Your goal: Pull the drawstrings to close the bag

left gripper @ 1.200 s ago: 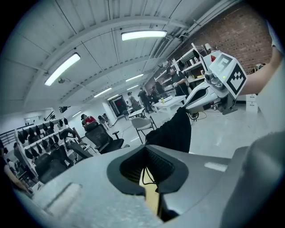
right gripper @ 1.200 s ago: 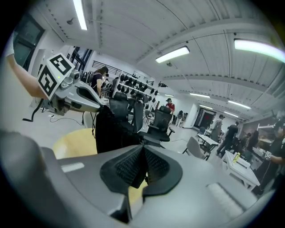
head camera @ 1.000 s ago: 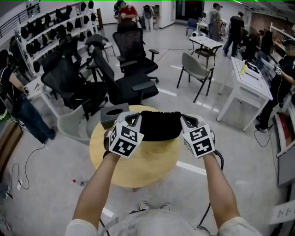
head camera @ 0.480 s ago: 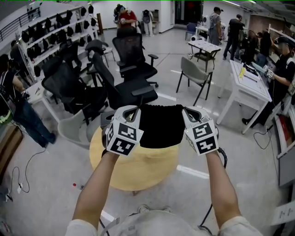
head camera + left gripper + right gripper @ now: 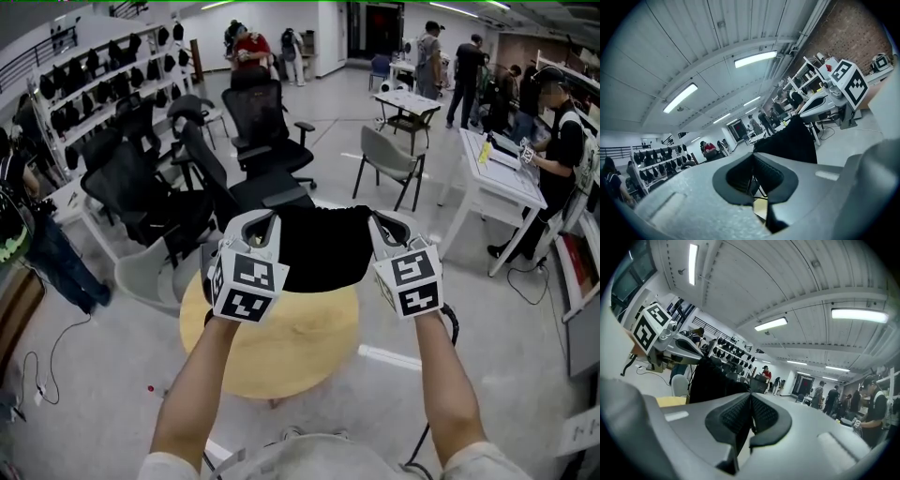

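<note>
Clamping 1 drawstring (image 5: 753, 186) each, L gripper (image 5: 271, 218) + R gripper (image 5: 376, 218) suspend 1 black bag (image 5: 323, 248).

The black bag (image 5: 323, 246) hangs stretched between my left tool (image 5: 271, 219) and right tool (image 5: 377, 221), both clamped on it, and blocks the way between them. Below it, the near half of the round tabletop (image 5: 291, 342) lies open. Black office chairs (image 5: 253, 192) crowd the far edge. A grey chair (image 5: 145, 277) stands just beside the left edge.
</note>
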A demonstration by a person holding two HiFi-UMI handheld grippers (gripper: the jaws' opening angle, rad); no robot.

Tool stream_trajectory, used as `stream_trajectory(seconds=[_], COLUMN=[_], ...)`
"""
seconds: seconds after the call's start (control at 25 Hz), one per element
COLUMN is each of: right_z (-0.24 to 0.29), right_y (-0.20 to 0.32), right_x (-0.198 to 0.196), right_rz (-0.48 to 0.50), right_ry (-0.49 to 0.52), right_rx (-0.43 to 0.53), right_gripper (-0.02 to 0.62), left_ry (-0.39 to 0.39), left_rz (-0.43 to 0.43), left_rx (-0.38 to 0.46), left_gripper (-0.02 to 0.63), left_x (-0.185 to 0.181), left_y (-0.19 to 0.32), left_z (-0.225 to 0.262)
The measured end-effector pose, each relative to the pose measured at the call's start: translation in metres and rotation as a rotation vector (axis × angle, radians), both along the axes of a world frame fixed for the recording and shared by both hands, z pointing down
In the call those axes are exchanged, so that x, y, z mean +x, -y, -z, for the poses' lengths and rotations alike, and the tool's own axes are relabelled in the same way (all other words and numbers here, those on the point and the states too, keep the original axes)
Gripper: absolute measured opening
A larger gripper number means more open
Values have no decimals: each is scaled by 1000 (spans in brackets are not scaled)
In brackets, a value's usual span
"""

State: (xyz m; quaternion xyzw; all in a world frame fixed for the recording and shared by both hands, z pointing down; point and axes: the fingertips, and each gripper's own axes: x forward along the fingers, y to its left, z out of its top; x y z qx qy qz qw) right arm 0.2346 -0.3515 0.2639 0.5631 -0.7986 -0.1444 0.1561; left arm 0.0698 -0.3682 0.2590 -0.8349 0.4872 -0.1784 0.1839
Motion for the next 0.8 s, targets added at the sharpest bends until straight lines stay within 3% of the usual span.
stream_trajectory(seconds=[0.8], right_z=[13], right_y=[-2], right_x=[1], right_rz=[-66], right_ry=[57], right_rx=[51], right_gripper=[6], left_ry=[-53], left_rz=[86], left_rx=[4], left_gripper=[3], left_x=[-40], left_y=[5], left_z=[4])
